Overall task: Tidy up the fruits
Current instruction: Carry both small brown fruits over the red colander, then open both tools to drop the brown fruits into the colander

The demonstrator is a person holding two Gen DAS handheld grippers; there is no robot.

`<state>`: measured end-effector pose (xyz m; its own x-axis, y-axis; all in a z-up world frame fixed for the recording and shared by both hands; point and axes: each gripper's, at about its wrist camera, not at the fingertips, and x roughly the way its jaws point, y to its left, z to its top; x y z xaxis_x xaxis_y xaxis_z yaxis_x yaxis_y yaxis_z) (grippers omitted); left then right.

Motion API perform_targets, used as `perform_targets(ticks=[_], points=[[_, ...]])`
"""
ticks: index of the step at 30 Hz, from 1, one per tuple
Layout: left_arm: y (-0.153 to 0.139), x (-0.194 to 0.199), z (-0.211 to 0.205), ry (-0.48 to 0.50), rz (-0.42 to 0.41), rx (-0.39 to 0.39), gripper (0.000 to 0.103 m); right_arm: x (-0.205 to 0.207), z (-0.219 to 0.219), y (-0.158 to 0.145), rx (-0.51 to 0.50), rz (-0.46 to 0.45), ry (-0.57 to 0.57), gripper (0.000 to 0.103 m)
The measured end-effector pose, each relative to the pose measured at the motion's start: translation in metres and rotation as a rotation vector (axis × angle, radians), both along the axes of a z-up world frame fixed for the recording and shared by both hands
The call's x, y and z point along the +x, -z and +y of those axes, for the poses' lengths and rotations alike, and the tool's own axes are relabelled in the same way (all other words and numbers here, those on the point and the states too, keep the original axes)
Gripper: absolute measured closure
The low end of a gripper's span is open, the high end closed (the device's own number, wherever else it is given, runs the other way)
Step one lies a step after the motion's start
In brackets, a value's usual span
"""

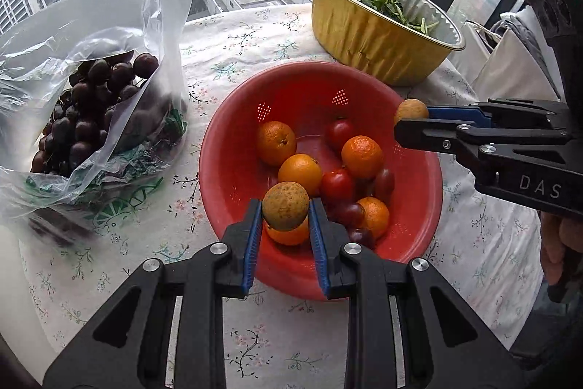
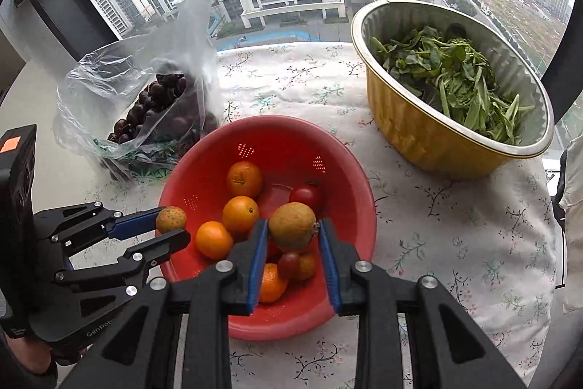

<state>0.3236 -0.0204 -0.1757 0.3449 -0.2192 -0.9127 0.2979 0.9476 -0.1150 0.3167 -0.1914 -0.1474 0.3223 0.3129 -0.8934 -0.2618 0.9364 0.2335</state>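
A red colander (image 1: 233,148) (image 2: 342,170) on the floral tablecloth holds several oranges (image 1: 362,156) (image 2: 240,214), cherry tomatoes (image 1: 337,185) and grapes. My left gripper (image 1: 285,211) (image 2: 171,228) is shut on a brown longan (image 1: 285,206) (image 2: 170,219) above the colander's near-left rim. My right gripper (image 2: 293,228) (image 1: 411,119) is shut on a second brown longan (image 2: 292,225) (image 1: 411,111) above the colander's right side.
A clear plastic bag of dark cherries (image 1: 91,108) (image 2: 153,104) lies left of the colander. A gold foil bowl of green leaves (image 1: 379,24) (image 2: 452,90) stands at the back right. The table ends at a window behind.
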Motion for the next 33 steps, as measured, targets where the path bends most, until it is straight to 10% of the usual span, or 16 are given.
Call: perform_targets(ticks=[21, 26, 33], points=[[0.034, 0.018, -0.010, -0.031, 0.034, 0.036, 0.074, 0.018, 0.035, 0.032, -0.033, 0.050, -0.086, 0.072], [0.025, 0.014, -0.018, -0.016, -0.001, 0.039, 0.039, 0.015, 0.034, 0.029, -0.045, 0.046, -0.087, 0.072], [0.007, 0.005, -0.014, -0.040, -0.036, 0.041, 0.032, 0.009, 0.030, 0.018, -0.057, 0.020, -0.081, 0.072]])
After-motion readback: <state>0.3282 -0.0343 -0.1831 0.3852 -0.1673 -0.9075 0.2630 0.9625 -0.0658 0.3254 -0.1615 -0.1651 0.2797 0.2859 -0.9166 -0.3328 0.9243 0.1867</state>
